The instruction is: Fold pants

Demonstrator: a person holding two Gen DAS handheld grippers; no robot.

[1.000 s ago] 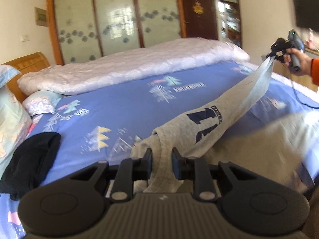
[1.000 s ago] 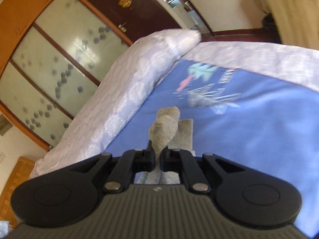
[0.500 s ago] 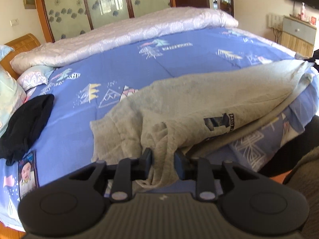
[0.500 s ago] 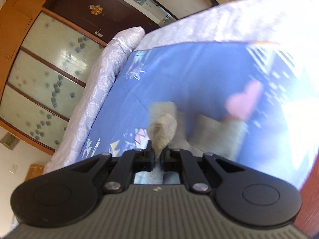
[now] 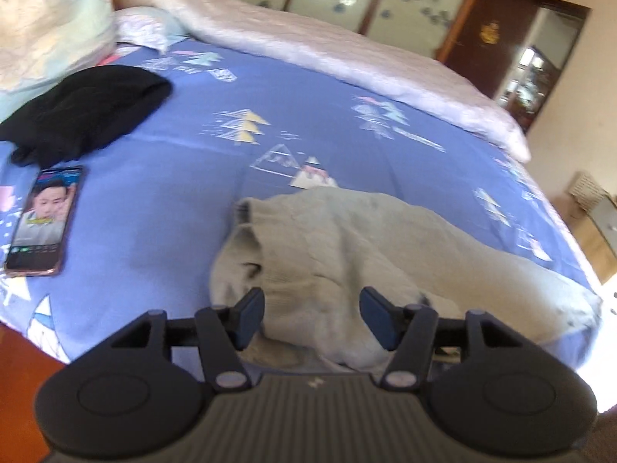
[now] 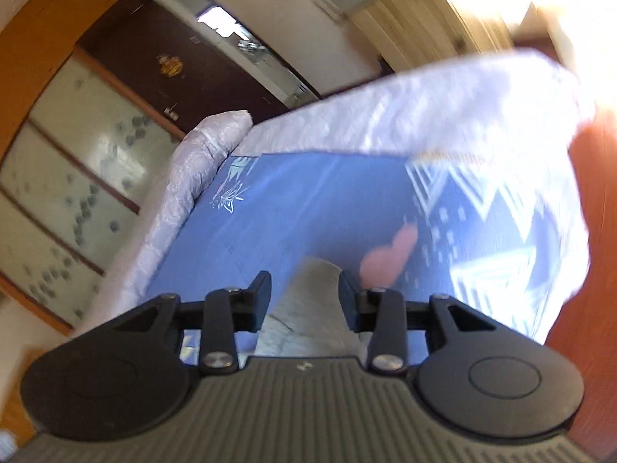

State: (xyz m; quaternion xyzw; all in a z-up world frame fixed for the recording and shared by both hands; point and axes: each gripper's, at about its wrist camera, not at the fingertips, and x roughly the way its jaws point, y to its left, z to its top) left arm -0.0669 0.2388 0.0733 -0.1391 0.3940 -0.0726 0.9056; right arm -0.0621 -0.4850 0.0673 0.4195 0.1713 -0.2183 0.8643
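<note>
The grey pants (image 5: 347, 254) lay in a rumpled heap on the blue patterned sheet (image 5: 193, 177), near the bed's near edge, their ribbed end pointing toward the middle of the bed and the rest trailing off to the right toward the mattress corner. Part of the cloth bulged up between the fingers of the left gripper (image 5: 311, 316), whose jaws had just been opening and stood about half apart, the pads clear of the fabric on either side. In the right wrist view a grey strip of the pants (image 6: 308, 301) lay between the fingers of the right gripper (image 6: 304, 293); those jaws had also just been opening. The right-hand pad sat close against the cloth, the left one apart from it, so nothing was clamped.

Beyond the pants, a wide stretch of the sheet lay bare toward the far side, bounded by a rolled pale quilt (image 5: 347, 58) along the far edge. To the left, a phone (image 5: 42, 220) lay face up near the bed's edge, well apart from the pants, with a black garment (image 5: 85, 112) just beyond it and pillows (image 5: 50, 27) at the head.
</note>
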